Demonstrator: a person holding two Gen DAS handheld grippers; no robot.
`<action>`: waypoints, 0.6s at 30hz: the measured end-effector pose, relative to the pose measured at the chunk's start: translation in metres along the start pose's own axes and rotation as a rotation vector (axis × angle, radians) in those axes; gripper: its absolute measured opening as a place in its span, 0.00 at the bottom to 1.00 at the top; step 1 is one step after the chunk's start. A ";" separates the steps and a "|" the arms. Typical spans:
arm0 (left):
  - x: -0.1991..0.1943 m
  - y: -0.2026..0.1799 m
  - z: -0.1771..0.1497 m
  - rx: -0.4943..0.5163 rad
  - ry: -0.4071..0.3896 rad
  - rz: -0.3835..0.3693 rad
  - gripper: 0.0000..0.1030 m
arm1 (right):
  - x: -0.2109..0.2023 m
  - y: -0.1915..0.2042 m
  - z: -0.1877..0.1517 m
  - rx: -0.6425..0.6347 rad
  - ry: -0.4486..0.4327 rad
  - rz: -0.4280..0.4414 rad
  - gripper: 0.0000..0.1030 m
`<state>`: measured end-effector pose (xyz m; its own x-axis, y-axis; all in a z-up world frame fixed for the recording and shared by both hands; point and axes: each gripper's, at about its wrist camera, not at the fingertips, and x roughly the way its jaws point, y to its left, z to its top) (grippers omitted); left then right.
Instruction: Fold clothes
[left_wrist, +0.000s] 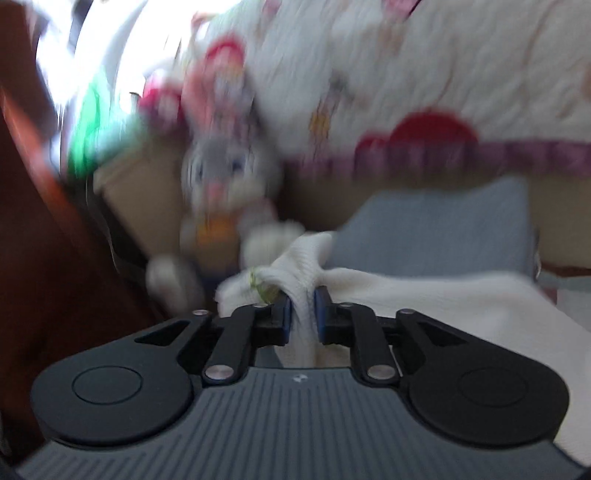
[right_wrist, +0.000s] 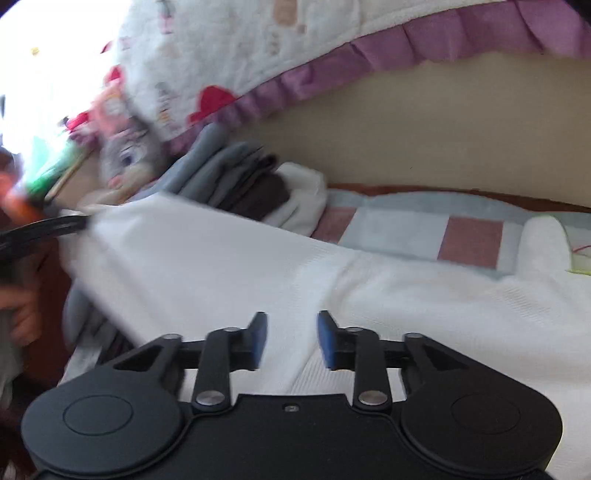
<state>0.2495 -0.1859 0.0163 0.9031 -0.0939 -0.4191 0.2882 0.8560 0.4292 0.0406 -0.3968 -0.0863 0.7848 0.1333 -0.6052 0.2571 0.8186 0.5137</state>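
Observation:
A white knitted garment (right_wrist: 229, 258) lies spread over the bed and rises to the left. My left gripper (left_wrist: 303, 306) is shut on a bunched corner of the white garment (left_wrist: 299, 273), which bulges out between the blue pads. In the right wrist view the left gripper (right_wrist: 79, 223) shows as a dark blurred shape at the cloth's far left end, lifting it. My right gripper (right_wrist: 291, 332) hovers just above the garment's near part, open, with nothing between its fingers.
A stack of folded grey, brown and white clothes (right_wrist: 243, 181) sits behind the garment. A plush rabbit (left_wrist: 229, 173) and a purple-frilled printed quilt (right_wrist: 295, 81) lie beyond. A patchwork sheet (right_wrist: 424, 229) covers the bed. A person's hand (right_wrist: 22, 314) is at the left.

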 end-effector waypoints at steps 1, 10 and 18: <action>0.002 0.000 -0.006 -0.017 0.024 0.000 0.34 | -0.018 -0.011 -0.008 -0.029 0.004 0.003 0.53; -0.065 -0.033 -0.013 -0.107 -0.016 -0.241 0.67 | -0.211 -0.178 -0.068 -0.019 -0.017 -0.440 0.58; -0.110 -0.186 0.004 0.020 0.115 -0.693 0.67 | -0.326 -0.284 -0.092 0.437 -0.192 -0.605 0.58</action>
<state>0.0975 -0.3366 -0.0141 0.4697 -0.5592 -0.6831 0.7920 0.6088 0.0462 -0.3399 -0.6214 -0.0909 0.5104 -0.3997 -0.7614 0.8409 0.4174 0.3445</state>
